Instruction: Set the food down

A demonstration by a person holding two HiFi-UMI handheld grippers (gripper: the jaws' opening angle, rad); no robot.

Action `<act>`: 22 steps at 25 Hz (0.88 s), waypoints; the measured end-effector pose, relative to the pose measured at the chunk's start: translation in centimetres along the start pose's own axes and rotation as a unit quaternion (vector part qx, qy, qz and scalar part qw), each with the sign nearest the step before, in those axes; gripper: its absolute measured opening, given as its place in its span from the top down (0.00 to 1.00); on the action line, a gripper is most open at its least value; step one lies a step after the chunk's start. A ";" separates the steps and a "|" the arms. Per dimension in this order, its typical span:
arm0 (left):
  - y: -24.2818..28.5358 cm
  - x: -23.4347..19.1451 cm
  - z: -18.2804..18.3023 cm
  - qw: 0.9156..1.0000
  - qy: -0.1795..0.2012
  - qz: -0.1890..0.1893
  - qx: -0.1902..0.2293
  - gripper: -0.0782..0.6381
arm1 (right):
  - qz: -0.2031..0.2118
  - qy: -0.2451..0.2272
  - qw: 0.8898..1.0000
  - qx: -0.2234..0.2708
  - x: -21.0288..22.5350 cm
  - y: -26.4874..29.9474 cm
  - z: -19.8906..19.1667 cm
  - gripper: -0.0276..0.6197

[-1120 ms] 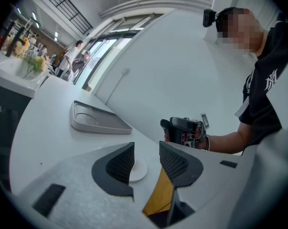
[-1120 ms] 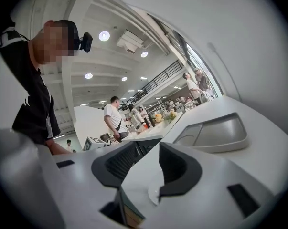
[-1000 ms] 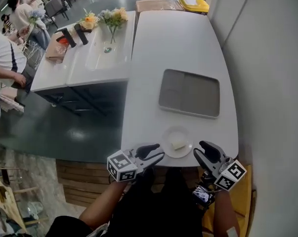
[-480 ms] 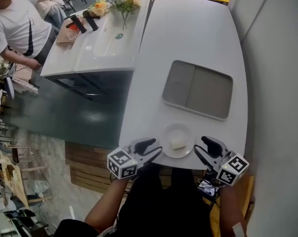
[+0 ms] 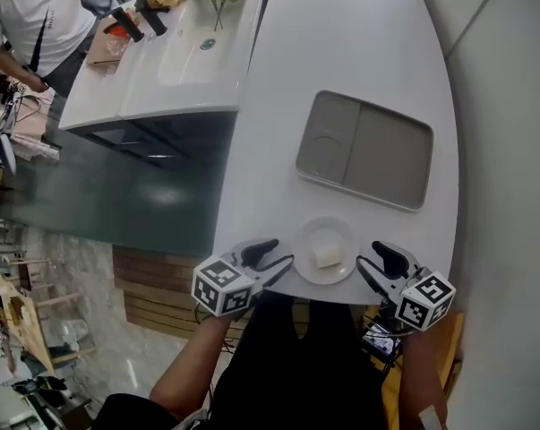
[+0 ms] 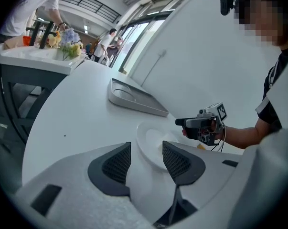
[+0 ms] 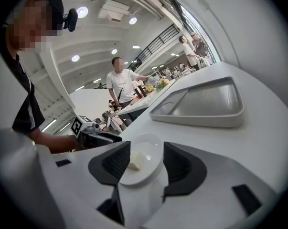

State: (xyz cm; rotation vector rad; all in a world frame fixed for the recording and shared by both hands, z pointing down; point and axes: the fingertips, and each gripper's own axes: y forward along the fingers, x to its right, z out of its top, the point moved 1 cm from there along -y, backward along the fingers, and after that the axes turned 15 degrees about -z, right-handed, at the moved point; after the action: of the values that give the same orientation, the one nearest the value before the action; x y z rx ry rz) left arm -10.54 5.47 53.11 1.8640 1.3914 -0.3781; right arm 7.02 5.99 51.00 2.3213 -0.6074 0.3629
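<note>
glossy round plate (pale food cube)

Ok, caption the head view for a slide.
Left gripper and right gripper, fingers opening and gripping nothing, flank a plate of food at the table edge.

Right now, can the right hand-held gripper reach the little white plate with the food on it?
Probably yes. The right hand-held gripper sits just beside the plate. Its jaws are opening with nothing gripped, and only bare table lies between them.
</note>
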 end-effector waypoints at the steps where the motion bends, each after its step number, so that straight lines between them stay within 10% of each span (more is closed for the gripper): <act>1: 0.2 -0.1 0.0 1.000 0.001 0.003 -0.009 0.64 | -0.004 0.000 1.000 -0.010 0.2 0.2 -0.3 0.67; 22: 2.7 -0.7 -1.0 0.994 -0.033 0.021 -0.103 0.64 | -0.027 0.025 0.991 -0.126 0.8 2.3 -3.2 0.67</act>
State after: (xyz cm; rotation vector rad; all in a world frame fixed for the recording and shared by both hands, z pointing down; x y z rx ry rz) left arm -8.54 5.45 55.26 1.6946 1.2950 -0.2617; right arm 6.23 6.44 54.90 2.0764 -0.5327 0.3012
